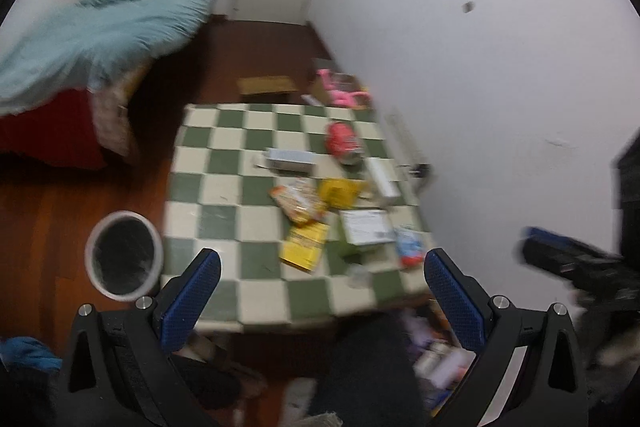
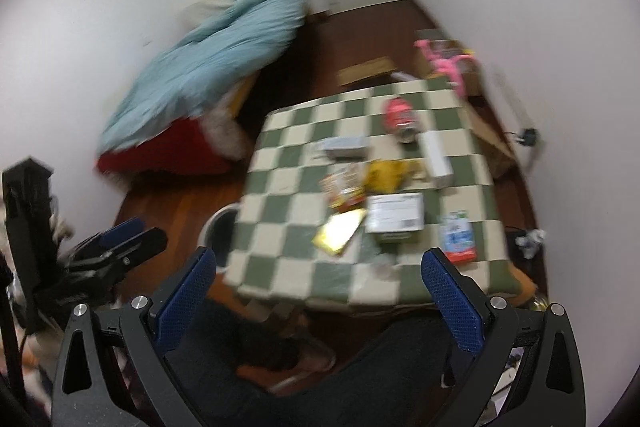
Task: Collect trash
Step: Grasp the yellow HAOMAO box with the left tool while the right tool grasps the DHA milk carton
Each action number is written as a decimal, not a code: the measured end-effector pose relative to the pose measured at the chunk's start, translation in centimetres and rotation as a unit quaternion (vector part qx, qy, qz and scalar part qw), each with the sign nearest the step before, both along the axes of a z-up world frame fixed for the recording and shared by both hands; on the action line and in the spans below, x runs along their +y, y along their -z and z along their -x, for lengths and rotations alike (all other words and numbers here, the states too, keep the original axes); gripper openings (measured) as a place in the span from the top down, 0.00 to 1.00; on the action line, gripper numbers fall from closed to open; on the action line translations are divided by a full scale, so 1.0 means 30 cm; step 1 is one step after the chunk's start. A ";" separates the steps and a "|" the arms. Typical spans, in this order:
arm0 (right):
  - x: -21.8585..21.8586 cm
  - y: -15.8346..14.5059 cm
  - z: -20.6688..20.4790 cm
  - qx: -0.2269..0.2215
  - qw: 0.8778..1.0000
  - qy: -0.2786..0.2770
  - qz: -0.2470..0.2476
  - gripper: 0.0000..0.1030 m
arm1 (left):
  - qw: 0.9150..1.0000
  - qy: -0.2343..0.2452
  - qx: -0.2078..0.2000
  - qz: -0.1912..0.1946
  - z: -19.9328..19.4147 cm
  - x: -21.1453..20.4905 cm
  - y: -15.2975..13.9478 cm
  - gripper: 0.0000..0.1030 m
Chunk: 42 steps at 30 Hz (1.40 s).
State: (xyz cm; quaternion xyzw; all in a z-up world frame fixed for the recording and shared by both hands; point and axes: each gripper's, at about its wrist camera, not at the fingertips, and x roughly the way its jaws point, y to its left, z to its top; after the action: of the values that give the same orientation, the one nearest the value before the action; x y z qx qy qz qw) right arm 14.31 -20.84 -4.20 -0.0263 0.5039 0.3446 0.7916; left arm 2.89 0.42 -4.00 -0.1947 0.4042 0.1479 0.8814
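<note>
Two grippers, both held above the near edge: left gripper [image 1: 322, 267] spread wide with nothing between, right gripper [image 2: 320, 265] likewise. One checkered table [image 1: 224, 187] carrying the trash in a loose cluster toward the wall side: one red can [image 1: 341, 141], one grey box [image 1: 290, 159], one orange snack bag [image 1: 298, 203], two yellow wrappers [image 1: 305, 245], one white carton [image 1: 383, 177], one labelled white box [image 1: 366, 225], one blue-and-red pouch [image 1: 410, 247]. One bin [image 1: 124, 257] on the floor, just beside the table's left corner.
</note>
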 end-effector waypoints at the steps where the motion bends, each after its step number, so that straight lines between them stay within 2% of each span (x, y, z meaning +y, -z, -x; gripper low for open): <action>1: -0.011 0.026 -0.029 -0.003 1.000 0.017 0.007 0.00 | 1.000 -0.006 0.011 -0.014 -0.035 0.006 0.034 0.00; 4: -0.029 0.150 -0.124 -0.007 0.997 0.056 0.048 0.00 | 0.999 -0.010 0.046 -0.025 -0.143 0.033 0.161 0.00; 8: -0.039 0.394 -0.274 0.027 0.992 0.081 0.095 0.01 | 0.995 0.003 0.101 -0.014 -0.288 0.061 0.373 0.00; 9: -0.039 0.463 -0.311 0.036 0.990 0.086 0.106 0.03 | 0.993 0.008 0.119 -0.014 -0.323 0.064 0.432 0.00; 10: -0.038 0.524 -0.344 0.046 0.988 0.089 0.117 0.13 | 0.993 0.009 0.120 -0.021 -0.354 0.056 0.480 0.00; 11: -0.041 0.584 -0.376 0.059 0.986 0.090 0.127 0.19 | 0.990 0.016 0.139 -0.021 -0.391 0.052 0.536 0.00; 14: -0.046 0.757 -0.469 0.086 0.978 0.092 0.166 0.20 | 0.981 0.045 0.191 -0.007 -0.485 0.050 0.687 0.02; 15: -0.040 0.793 -0.479 0.091 0.976 0.090 0.178 0.20 | 0.978 0.053 0.204 -0.004 -0.515 0.049 0.729 0.04; 17: -0.029 0.856 -0.502 0.100 0.971 0.084 0.199 0.20 | 0.971 0.064 0.230 -0.006 -0.568 0.043 0.799 0.23; 19: -0.015 0.915 -0.528 0.104 0.967 0.074 0.218 0.24 | 0.967 0.074 0.244 0.001 -0.610 0.041 0.853 0.26; 20: -0.009 0.939 -0.539 0.105 0.966 0.072 0.223 0.29 | 0.966 0.077 0.249 0.002 -0.621 0.042 0.865 0.26; 23: -0.003 0.982 -0.567 0.111 0.965 0.068 0.229 0.35 | 0.965 0.088 0.249 0.004 -0.645 0.037 0.889 0.26; 24: 0.001 0.997 -0.574 0.111 0.965 0.066 0.229 0.37 | 0.965 0.089 0.247 0.005 -0.647 0.035 0.894 0.30; 25: 0.006 1.004 -0.579 0.109 0.965 0.064 0.232 0.39 | 0.965 0.087 0.248 0.007 -0.646 0.035 0.900 0.46; 26: 0.009 1.009 -0.581 0.106 0.964 0.061 0.234 0.44 | 0.965 0.084 0.247 0.000 -0.645 0.033 0.896 0.46; 27: 0.008 1.016 -0.579 0.103 0.964 0.059 0.236 0.45 | 0.965 0.084 0.247 -0.002 -0.643 0.029 0.897 0.46; 31: -0.003 1.009 -0.556 0.118 0.966 0.061 0.223 0.46 | 0.967 0.069 0.247 -0.005 -0.595 0.024 0.898 0.46; 33: -0.014 1.018 -0.521 0.135 0.964 0.058 0.222 0.46 | 0.972 0.060 0.228 -0.011 -0.552 0.015 0.908 0.46; 37: -0.006 1.019 -0.481 0.133 0.963 0.042 0.231 0.45 | 0.972 0.045 0.229 -0.002 -0.468 0.025 0.928 0.45; 42: 0.024 1.041 -0.462 0.120 0.961 0.041 0.246 0.41 | 0.974 0.057 0.217 -0.013 -0.439 0.009 0.939 0.45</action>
State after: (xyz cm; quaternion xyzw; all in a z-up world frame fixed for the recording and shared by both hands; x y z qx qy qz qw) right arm 28.18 -20.13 -35.44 -0.1584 0.6648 0.1782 0.7079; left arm 16.06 0.69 -32.16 -0.1228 0.5945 0.1414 0.7820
